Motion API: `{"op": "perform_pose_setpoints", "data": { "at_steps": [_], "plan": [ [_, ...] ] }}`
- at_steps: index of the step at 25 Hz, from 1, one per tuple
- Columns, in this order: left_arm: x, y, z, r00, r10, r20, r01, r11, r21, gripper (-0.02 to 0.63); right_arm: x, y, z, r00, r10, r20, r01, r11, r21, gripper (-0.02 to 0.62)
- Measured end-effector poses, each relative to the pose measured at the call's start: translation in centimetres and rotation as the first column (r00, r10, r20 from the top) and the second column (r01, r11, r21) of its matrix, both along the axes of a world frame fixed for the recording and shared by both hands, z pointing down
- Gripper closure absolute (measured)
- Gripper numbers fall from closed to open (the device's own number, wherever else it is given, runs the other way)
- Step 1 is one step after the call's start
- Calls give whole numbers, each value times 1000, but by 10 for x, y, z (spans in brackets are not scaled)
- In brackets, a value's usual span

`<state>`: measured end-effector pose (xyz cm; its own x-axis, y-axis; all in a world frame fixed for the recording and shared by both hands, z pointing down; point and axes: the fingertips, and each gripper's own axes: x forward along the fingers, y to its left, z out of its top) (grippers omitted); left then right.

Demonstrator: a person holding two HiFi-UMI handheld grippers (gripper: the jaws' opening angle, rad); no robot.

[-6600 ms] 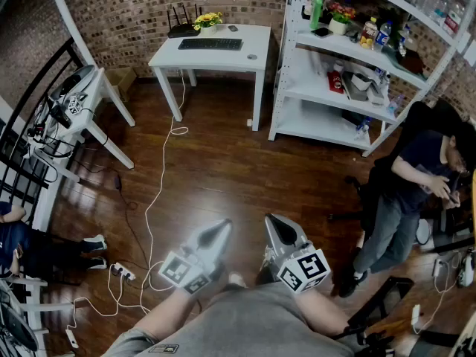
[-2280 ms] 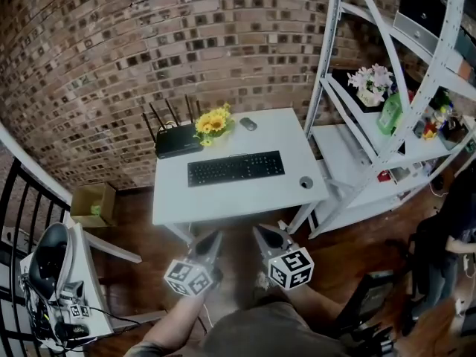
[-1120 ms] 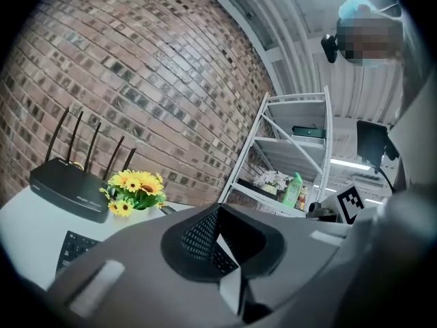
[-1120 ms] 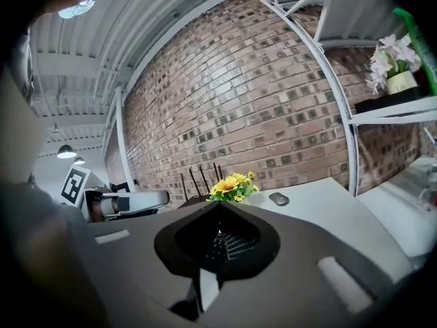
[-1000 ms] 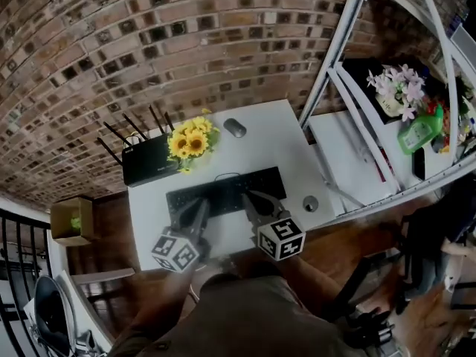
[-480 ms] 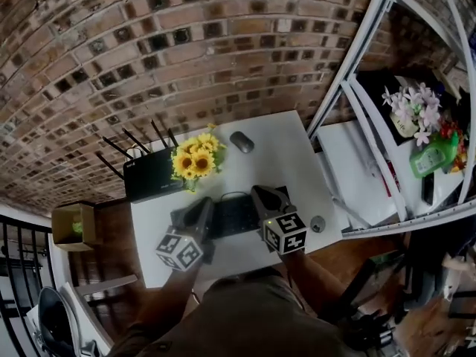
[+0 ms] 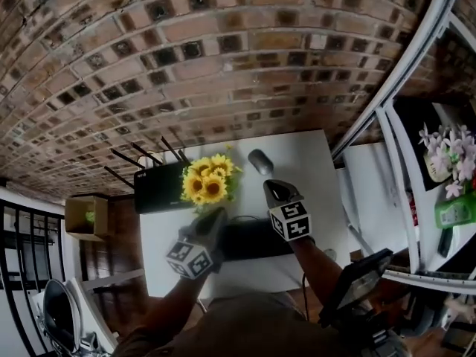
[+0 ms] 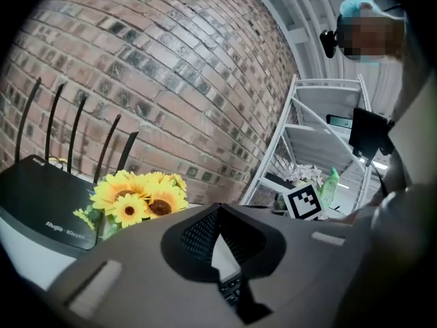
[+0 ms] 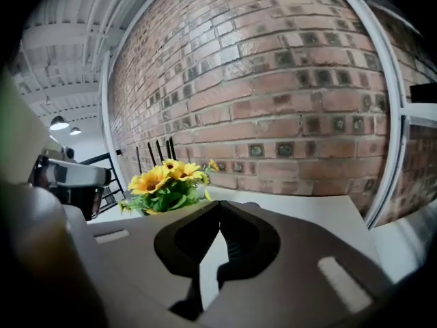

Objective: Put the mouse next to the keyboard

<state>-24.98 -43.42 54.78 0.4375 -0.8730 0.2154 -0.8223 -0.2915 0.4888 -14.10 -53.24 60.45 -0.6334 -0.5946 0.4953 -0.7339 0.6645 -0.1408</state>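
Note:
A dark grey mouse (image 7: 259, 161) lies at the back of the white table (image 7: 312, 162), to the right of the sunflowers (image 7: 207, 184). The black keyboard (image 7: 253, 240) lies nearer to me, partly hidden under both grippers. My right gripper (image 7: 272, 187) is shut and empty, its tips just short of the mouse. My left gripper (image 7: 218, 214) is also shut and empty, over the keyboard's left end beside the flowers. In the left gripper view the jaws (image 8: 218, 208) meet at the tips, with keyboard keys (image 8: 229, 290) below. In the right gripper view the shut gripper (image 9: 218, 223) hides the mouse.
A black router (image 7: 160, 187) with antennas stands left of the sunflowers against the brick wall. White shelving (image 7: 394, 117) rises right of the table, holding pale flowers (image 7: 446, 151) and a green bottle (image 7: 455, 210). A cardboard box (image 7: 85, 216) sits on the floor at the left.
I have come up to the table from across the room. Both shut grippers have moved forward over the keyboard, the right one ending close to the mouse.

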Motion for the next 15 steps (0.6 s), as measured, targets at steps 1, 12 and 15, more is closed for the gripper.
{"op": "perform_pose_setpoints", "data": {
  "at_steps": [1, 12, 15],
  "plan": [
    [-1, 1, 6, 1000, -4, 9, 4, 1000, -14, 604, -3, -6, 8, 1000, -12, -12, 12, 1000, -12, 580],
    [8, -8, 42, 1000, -12, 6, 12, 994, -110, 604, -20, -74, 86, 968, -110, -225, 106, 994, -32, 332],
    [4, -2, 59, 1000, -26, 8, 27, 988, -152, 604, -22, -86, 104, 951, -126, -283, 114, 992, -59, 266]
  ]
}}
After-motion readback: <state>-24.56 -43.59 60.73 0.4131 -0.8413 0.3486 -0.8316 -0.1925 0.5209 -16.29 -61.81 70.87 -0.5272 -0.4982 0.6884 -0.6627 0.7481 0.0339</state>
